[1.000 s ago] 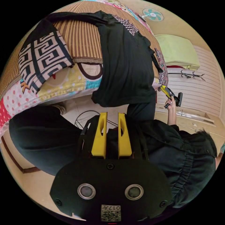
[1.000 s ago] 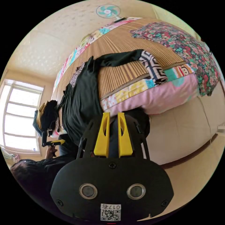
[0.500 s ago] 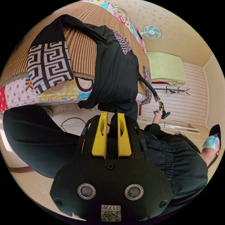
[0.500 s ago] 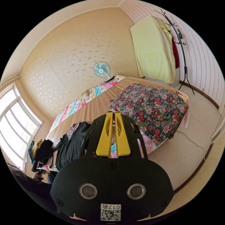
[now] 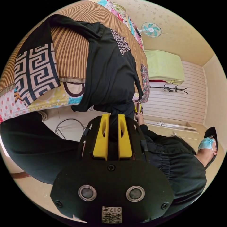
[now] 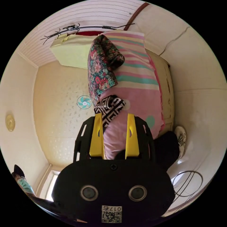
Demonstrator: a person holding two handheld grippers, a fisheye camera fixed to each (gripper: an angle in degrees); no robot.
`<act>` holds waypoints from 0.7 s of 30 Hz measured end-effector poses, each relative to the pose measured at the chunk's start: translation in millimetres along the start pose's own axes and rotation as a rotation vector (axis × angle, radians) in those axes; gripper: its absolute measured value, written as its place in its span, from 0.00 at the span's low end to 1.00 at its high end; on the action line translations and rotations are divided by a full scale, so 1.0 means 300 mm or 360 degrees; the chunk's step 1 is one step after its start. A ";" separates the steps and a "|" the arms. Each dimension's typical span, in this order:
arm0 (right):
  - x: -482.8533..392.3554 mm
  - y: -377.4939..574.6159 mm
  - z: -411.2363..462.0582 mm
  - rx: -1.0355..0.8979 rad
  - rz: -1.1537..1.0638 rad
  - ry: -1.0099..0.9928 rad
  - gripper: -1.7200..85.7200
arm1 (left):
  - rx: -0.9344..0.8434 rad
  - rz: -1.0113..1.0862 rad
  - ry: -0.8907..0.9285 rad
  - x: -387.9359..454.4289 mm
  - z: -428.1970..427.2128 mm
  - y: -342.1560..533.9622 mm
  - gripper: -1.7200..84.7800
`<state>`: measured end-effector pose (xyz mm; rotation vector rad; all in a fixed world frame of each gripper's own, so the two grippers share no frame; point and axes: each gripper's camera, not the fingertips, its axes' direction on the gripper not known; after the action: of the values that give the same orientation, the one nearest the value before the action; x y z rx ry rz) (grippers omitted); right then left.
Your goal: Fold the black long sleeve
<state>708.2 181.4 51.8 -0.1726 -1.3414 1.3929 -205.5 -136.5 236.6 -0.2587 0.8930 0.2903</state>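
Note:
The black long sleeve (image 5: 111, 71) lies on a bed's striped mat (image 5: 71, 54), its hem drooping over the edge. One sleeve ends in a key-pattern cuff (image 5: 35, 71) at the left. My left gripper (image 5: 113, 117) sits just under the hem, jaws close together with dark cloth bunched between them. The other cuff (image 5: 141, 98) hangs off the far side, with the right gripper (image 5: 138, 109) in a hand just below it. In the right gripper view that cuff (image 6: 110, 107) hangs over the pink sheet (image 6: 137, 94) beside my right gripper (image 6: 114, 117), whose jaws stand wide apart and hold nothing.
A floral blanket (image 6: 99, 63) lies on the bed. The person's dark torso (image 5: 175, 160) and leg (image 5: 35, 146) are close to the bed. A wire frame (image 6: 189, 182) and a shoe (image 6: 181, 139) lie on the floor. A fan (image 5: 151, 29) and a coat rack (image 5: 170, 89) stand further off.
The right gripper, shut on the stretched sleeve cuff half a second ago, has opened and let it drop over the bed's edge. The left gripper has kept its hold.

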 end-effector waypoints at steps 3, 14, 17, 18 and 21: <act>0.055 -0.002 0.092 -0.0045 0.0073 -0.0181 0.12 | 0.0048 -0.0009 0.0075 0.002 -0.042 0.014 0.09; -1.092 0.782 0.563 -0.0236 -0.1392 -0.0440 0.03 | 0.0333 -0.0045 0.0217 -0.033 -0.214 0.175 0.08; -1.121 1.162 0.917 -0.0734 -0.1632 -0.0480 0.04 | 0.0401 0.0005 0.0147 -0.012 -0.274 0.203 0.08; -1.095 1.246 0.992 -0.0853 -0.1667 -0.0459 0.04 | 0.0449 0.0031 0.0084 0.002 -0.309 0.214 0.09; -0.832 1.676 1.350 -0.1652 -0.1669 -0.0069 0.07 | 0.0542 0.0076 -0.0077 0.033 -0.399 0.229 0.11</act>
<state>205.7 -101.6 -331.2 -0.0841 -1.6968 -0.2274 -310.5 -112.0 149.9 0.0845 0.8860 0.1833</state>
